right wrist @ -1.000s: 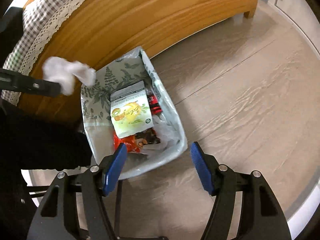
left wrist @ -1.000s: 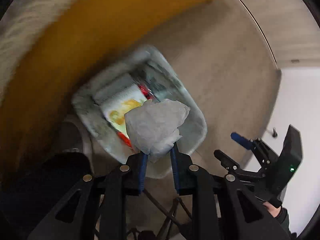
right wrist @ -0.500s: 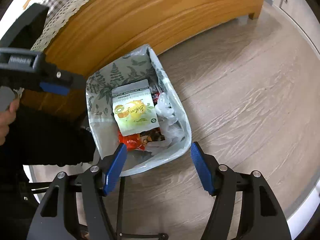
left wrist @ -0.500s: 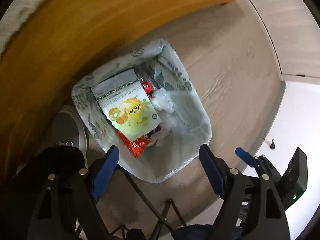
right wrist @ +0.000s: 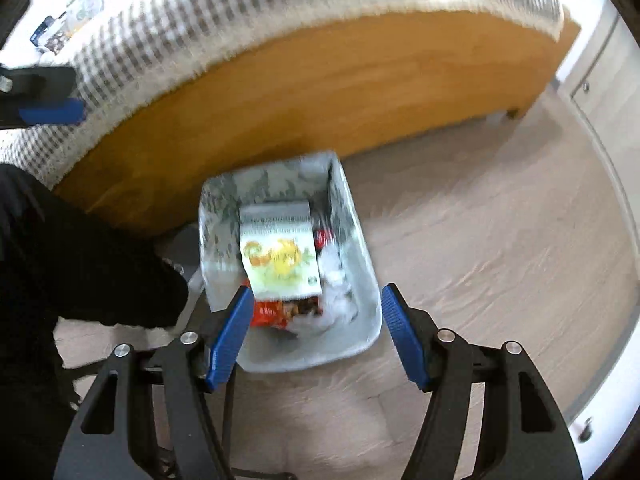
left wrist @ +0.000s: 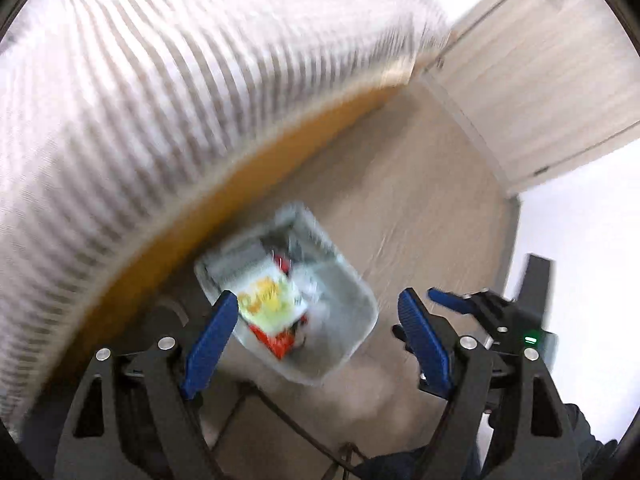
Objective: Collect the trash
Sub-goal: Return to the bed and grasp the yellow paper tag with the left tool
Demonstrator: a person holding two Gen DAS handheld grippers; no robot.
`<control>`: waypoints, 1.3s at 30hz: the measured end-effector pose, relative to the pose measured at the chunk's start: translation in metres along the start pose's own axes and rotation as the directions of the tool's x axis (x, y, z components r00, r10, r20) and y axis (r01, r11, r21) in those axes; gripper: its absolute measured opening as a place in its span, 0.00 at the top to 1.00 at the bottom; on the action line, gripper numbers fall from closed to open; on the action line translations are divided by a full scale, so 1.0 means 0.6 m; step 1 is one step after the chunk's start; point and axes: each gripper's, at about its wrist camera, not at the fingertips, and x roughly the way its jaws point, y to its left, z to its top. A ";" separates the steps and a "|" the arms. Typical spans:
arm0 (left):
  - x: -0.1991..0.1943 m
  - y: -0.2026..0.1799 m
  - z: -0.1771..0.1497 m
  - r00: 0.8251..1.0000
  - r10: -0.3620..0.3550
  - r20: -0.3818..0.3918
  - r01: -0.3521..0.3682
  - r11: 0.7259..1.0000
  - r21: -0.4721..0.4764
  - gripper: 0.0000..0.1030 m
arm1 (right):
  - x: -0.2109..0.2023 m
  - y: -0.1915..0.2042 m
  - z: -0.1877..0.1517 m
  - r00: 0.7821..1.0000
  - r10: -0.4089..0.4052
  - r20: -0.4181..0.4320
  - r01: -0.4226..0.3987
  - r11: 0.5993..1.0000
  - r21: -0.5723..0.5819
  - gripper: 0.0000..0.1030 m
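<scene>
Showing table clutter [right wrist: 68,16], only right view.

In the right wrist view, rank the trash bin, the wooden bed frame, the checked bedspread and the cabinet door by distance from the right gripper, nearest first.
1. Trash bin, on the floor just beyond the right gripper, whose jaws are open and empty.
2. Wooden bed frame, behind the bin.
3. Checked bedspread, on top of the frame.
4. Cabinet door, far right; too close to call against the bedspread.
</scene>
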 end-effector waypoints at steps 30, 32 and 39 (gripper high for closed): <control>-0.471 1.010 0.138 0.790 0.087 0.607 0.475 0.540 -0.695 0.25 | -0.107 0.457 0.352 0.968 0.146 0.206 -0.033 0.883 -0.468 0.38; -0.444 1.028 0.168 0.815 0.076 0.575 0.458 0.525 -0.718 0.25 | -0.099 0.457 0.366 0.968 0.161 0.190 -0.064 0.897 -0.437 0.38; -0.375 1.066 0.233 0.850 0.056 0.524 0.423 0.520 -0.742 0.41 | -0.079 0.437 0.385 0.971 0.148 0.187 -0.066 0.922 -0.382 0.38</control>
